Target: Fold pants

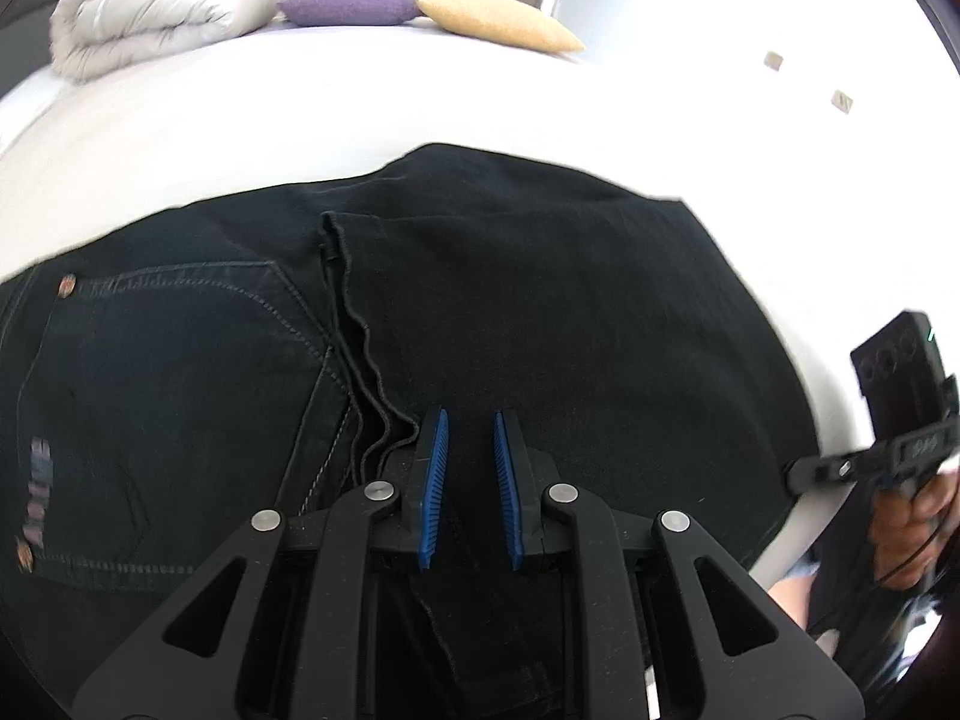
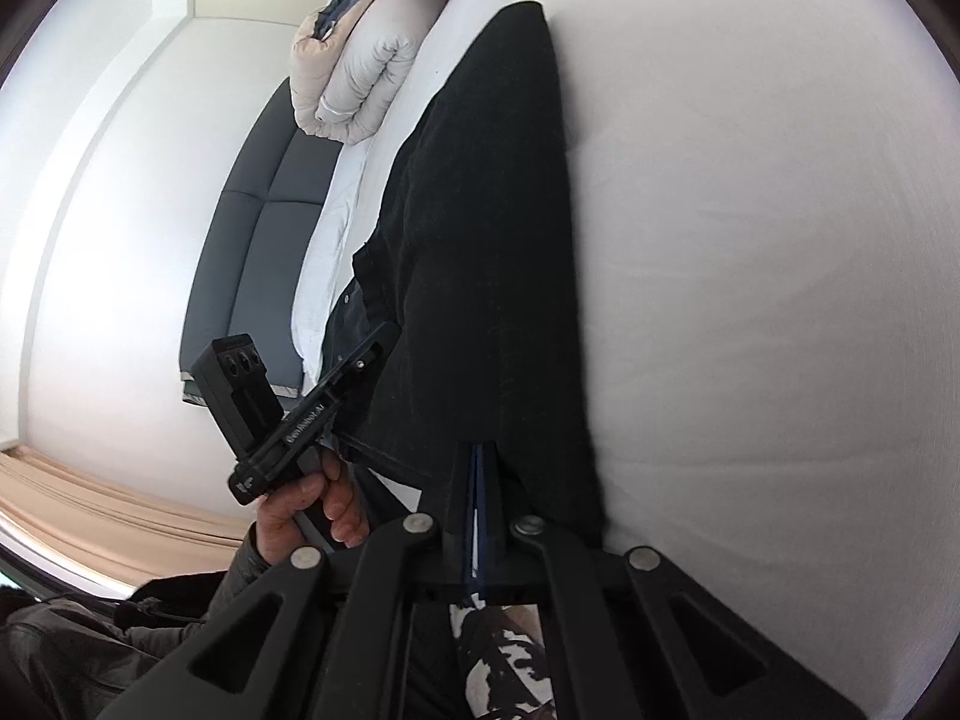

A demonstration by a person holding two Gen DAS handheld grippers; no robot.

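Black jeans [image 1: 540, 300] lie folded lengthwise on the white bed sheet [image 1: 300, 108], back pocket [image 1: 180, 360] at the left and leg hems near the middle. My left gripper [image 1: 468, 417] sits low on them, its blue pads a narrow gap apart with dark denim bunched between. The right wrist view shows the jeans [image 2: 492, 240] as a long dark strip and the left gripper [image 2: 375, 348] at their near edge. My right gripper [image 2: 478, 450] is shut, tips resting at the end of the jeans, no cloth visible between the pads. It also shows at the jeans' right edge [image 1: 798, 474].
A rolled beige duvet [image 1: 150, 12], a purple cushion [image 1: 354, 5] and a yellow cushion [image 1: 498, 21] lie at the far end of the bed. A dark grey padded headboard [image 2: 252, 240] stands along one side. A person's hand [image 2: 312, 498] holds the left gripper.
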